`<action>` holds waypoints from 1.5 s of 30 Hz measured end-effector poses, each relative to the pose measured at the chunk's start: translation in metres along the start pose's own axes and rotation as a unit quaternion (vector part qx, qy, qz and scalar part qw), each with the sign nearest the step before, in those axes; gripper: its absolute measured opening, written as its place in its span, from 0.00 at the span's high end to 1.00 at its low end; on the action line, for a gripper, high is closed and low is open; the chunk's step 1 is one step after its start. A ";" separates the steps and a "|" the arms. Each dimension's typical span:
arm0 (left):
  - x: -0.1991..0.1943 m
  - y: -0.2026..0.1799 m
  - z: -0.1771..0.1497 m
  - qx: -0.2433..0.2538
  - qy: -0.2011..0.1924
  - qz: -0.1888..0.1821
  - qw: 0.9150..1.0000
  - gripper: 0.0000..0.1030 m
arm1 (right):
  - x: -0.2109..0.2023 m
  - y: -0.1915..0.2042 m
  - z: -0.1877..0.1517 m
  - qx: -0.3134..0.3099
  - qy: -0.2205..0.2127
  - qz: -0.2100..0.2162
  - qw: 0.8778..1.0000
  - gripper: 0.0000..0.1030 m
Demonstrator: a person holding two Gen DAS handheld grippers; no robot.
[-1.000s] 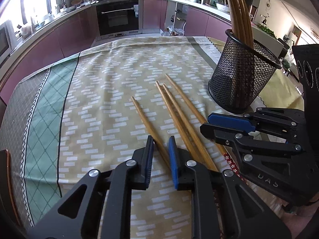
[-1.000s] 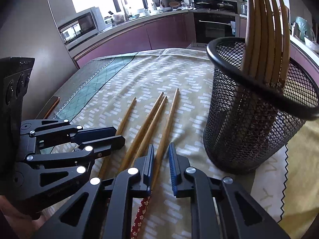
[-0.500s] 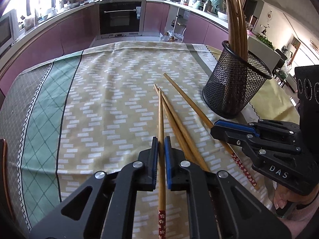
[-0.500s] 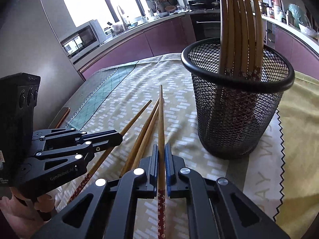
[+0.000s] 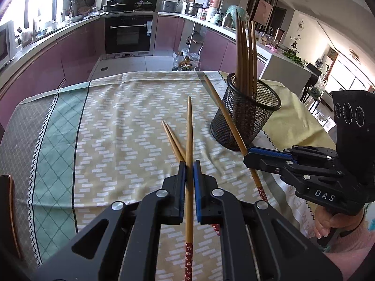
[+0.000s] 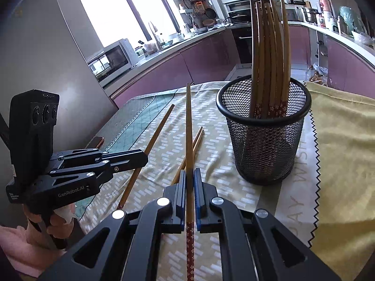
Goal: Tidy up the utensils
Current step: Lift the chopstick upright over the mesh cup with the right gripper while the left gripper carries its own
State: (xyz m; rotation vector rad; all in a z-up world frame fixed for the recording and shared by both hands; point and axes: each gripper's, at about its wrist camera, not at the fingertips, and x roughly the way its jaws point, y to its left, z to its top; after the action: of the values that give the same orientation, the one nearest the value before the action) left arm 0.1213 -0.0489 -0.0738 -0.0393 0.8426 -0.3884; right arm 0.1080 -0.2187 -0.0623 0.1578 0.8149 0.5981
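Left gripper [image 5: 189,164]: jaws closed on one chopstick [image 5: 189,145], lower centre of the left view; the stick runs straight up the frame, its patterned red end toward the camera.
Right gripper [image 6: 189,172]: jaws closed on a second chopstick [image 6: 189,135], lower centre of the right view; plain tip points to the upper centre, red patterned end at the bottom edge.
Cross-check: each tool shows in the other's view, right edge of the left view and left edge of the right view, each pinching a stick clear of the cloth.
Mesh cup [image 6: 263,107]: upright, right of centre in the right view; a bundle of chopsticks [image 6: 267,53] stands inside, red ends down.
Loose pair [image 5: 172,140]: two sticks lie together on the tablecloth [image 5: 121,126], centre of the left view, partly hidden behind the held stick.
Phone [image 6: 96,141]: at the table edge, left of the right view; not part of the job.
Step in hand: both sticks appear lifted, carry to the cup pending.
Next move, judged: tip each stick upright, red end down, over the cup's rim and release, one hand at a time to avoid crossing.
Remaining, judged: the loose pair.
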 end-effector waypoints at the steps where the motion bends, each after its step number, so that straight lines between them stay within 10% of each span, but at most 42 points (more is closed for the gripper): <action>1: -0.003 -0.001 0.001 0.000 -0.002 -0.007 1.000 0.93 | -0.004 -0.001 0.000 0.000 -0.004 0.000 1.000 0.95; 45: -0.084 -0.034 0.083 0.012 -0.129 -0.116 0.985 0.93 | -0.093 -0.020 0.056 -0.024 -0.152 -0.020 0.988 0.95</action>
State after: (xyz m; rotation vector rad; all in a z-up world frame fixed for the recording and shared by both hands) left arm 0.1206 -0.0606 0.0486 -0.1634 0.5786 -0.5999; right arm 0.1077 -0.2820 0.0281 0.1839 0.5064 0.5393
